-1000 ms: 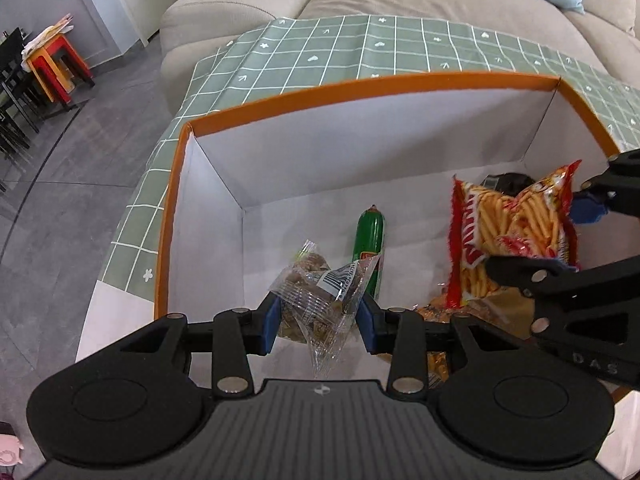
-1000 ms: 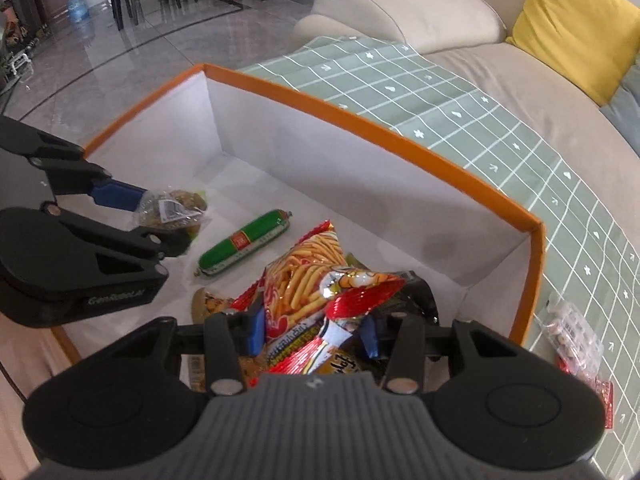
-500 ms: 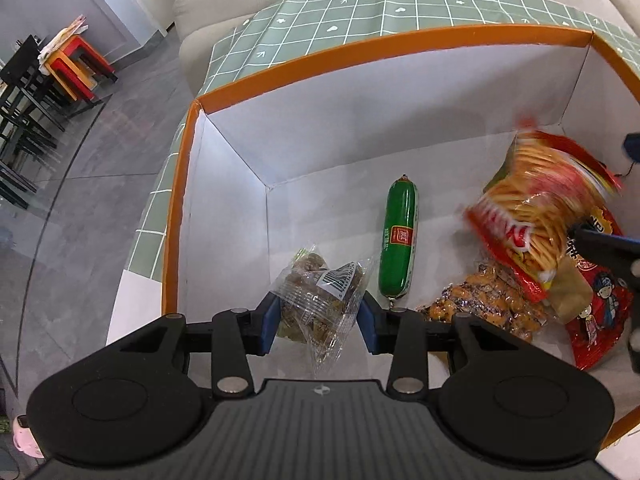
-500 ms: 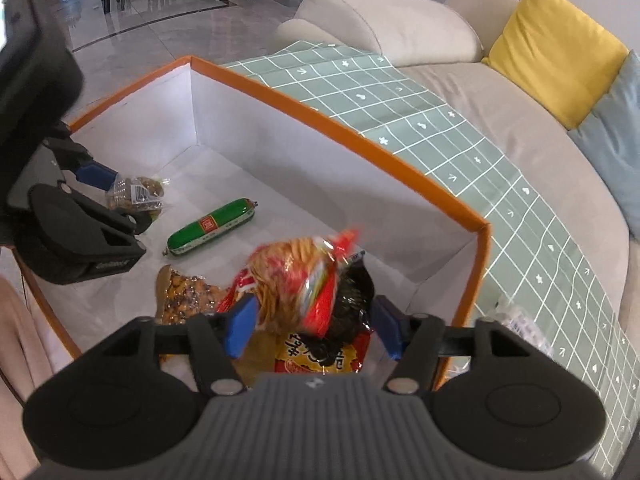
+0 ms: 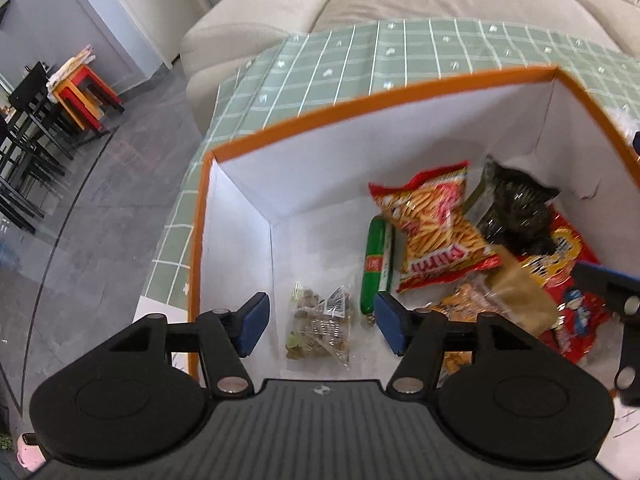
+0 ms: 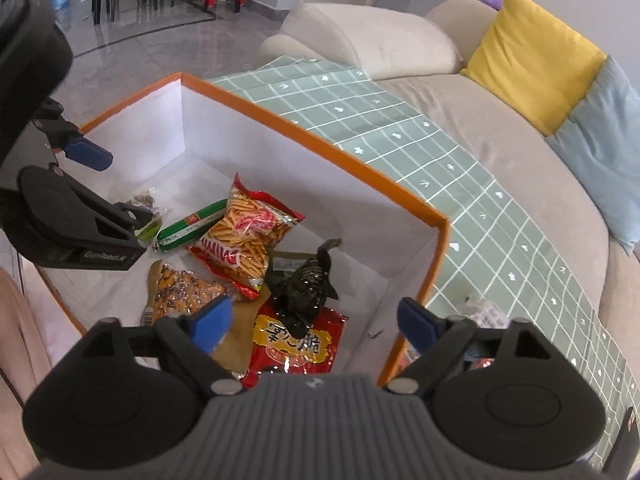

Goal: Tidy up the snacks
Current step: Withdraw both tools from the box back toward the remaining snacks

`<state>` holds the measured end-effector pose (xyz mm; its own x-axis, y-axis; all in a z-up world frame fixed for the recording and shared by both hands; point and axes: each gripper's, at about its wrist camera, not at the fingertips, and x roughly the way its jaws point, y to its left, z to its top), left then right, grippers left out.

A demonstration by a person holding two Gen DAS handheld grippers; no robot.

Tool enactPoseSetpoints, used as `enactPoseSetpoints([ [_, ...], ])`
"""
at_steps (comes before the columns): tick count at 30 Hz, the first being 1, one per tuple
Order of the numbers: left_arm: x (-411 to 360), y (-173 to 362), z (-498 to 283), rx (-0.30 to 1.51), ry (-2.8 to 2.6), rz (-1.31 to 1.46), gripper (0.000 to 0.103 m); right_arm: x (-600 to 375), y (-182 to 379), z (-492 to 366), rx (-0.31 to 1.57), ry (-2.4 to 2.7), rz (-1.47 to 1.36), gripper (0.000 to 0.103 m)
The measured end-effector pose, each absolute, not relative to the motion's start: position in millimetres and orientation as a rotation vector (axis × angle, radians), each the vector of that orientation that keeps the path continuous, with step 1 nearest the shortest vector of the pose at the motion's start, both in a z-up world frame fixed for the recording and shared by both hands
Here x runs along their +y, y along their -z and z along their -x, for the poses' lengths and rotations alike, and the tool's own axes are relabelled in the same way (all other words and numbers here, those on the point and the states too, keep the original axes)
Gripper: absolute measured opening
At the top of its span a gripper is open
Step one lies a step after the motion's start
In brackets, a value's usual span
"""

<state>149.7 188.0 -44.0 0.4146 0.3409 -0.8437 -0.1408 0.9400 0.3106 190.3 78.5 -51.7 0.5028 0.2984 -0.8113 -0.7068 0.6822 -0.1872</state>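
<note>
– Where is open room found inside the white, orange-rimmed cardboard box?

– The left part of the box floor is mostly bare; only a small clear packet of brown nuts lies there, near the left wall. The top of the box is open, so entry from above is unblocked.

– What stands in the way?

– The right half is crowded: a green sausage stick, a red and yellow bag of fries-shaped crisps, a dark netted pouch, a flat red snack bag and an orange peanut packet are heaped together, overlapping. The tall box walls close every side. The left gripper occupies the space above the box's left end.
</note>
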Motion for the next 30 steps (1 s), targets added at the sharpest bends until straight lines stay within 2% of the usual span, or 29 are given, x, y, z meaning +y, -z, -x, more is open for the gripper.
enactPoseSetpoints([
  [7, 166.0, 15.2, -141.2, 0.988, -0.286, -0.163, 0.072, 42.2, 32.9, -174.7, 0.769, -0.600, 0.534, 0.094],
  [18, 93.7, -26.7, -131.5, 0.807, -0.096, -0.111, 0.072, -63.7, 23.5, -165.1, 0.767, -0.459, 0.386, 0.094],
  [30, 3.1, -13.9, -135.4, 0.781, 0.115, -0.141, 0.072, -174.1, 47.5, -157.4, 0.799, -0.268, 0.275, 0.094],
])
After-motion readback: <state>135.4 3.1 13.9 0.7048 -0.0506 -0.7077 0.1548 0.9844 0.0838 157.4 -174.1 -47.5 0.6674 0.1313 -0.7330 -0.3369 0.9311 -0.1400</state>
